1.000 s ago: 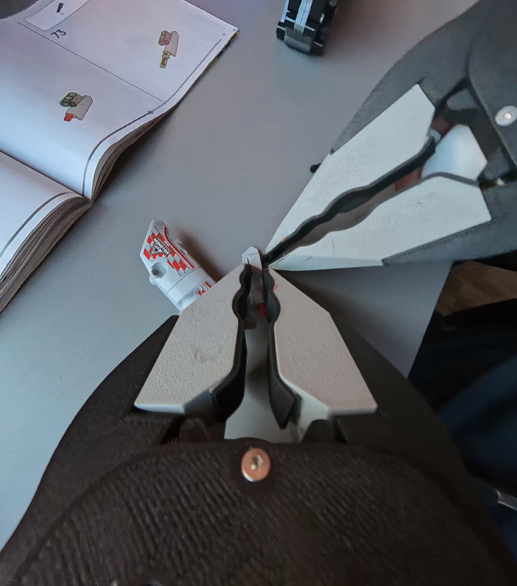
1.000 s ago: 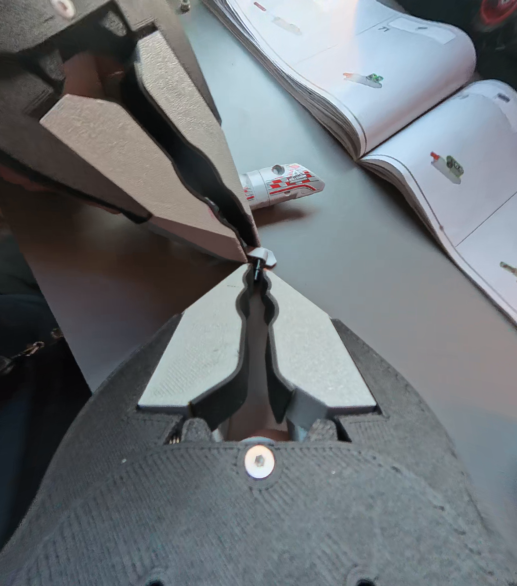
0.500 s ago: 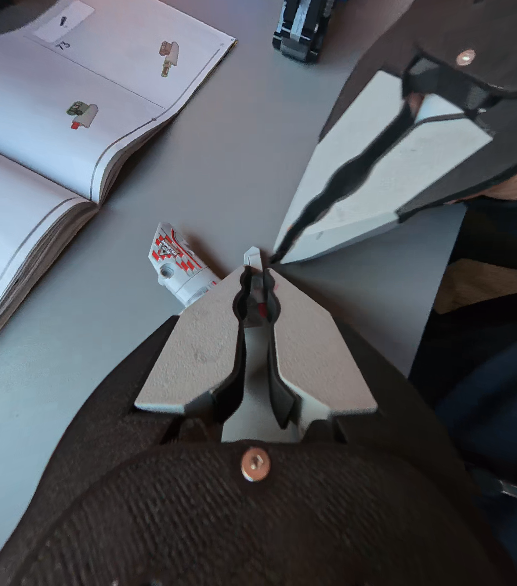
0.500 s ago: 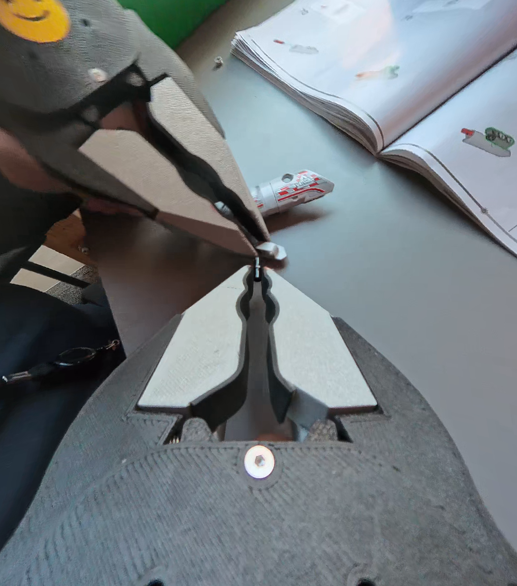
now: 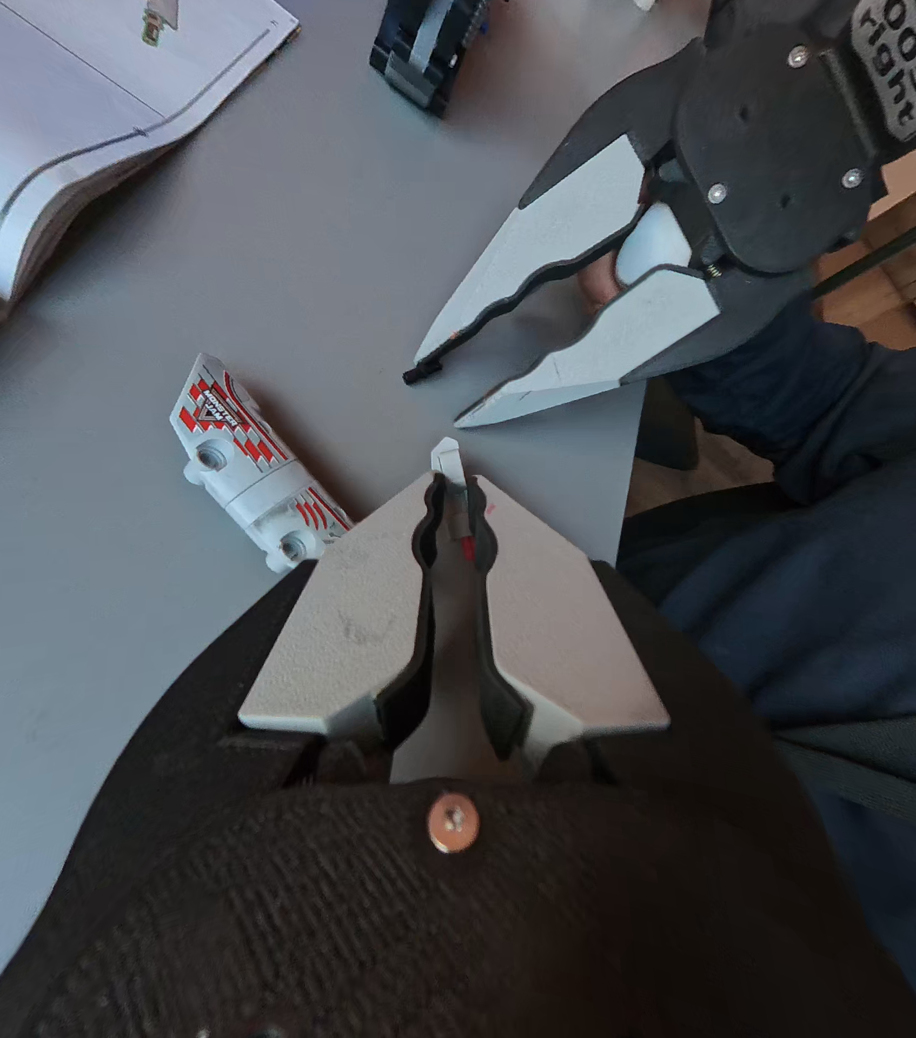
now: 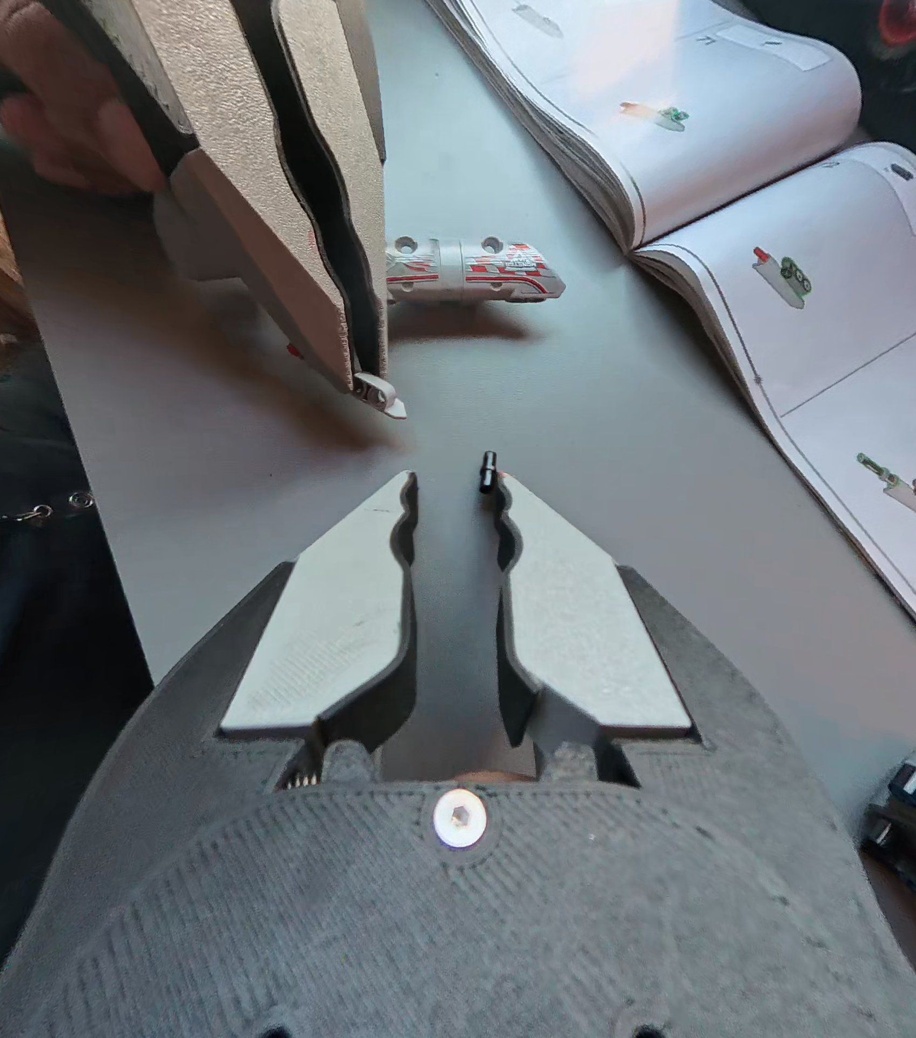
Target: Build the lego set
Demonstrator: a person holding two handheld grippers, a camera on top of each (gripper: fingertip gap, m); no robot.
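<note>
Right wrist view shows the right gripper [image 6: 454,483] wide open, a black pin [image 6: 486,473] clinging upright to its right fingertip, while the left gripper [image 6: 368,387], up-left and near, pinches a small white lego piece [image 6: 382,396] above the worktop [image 6: 585,449].

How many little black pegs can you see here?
1. The black peg sits against the tip of one finger of the open right gripper, apart from the white piece that the left gripper pinches. Others may be hidden.
</note>
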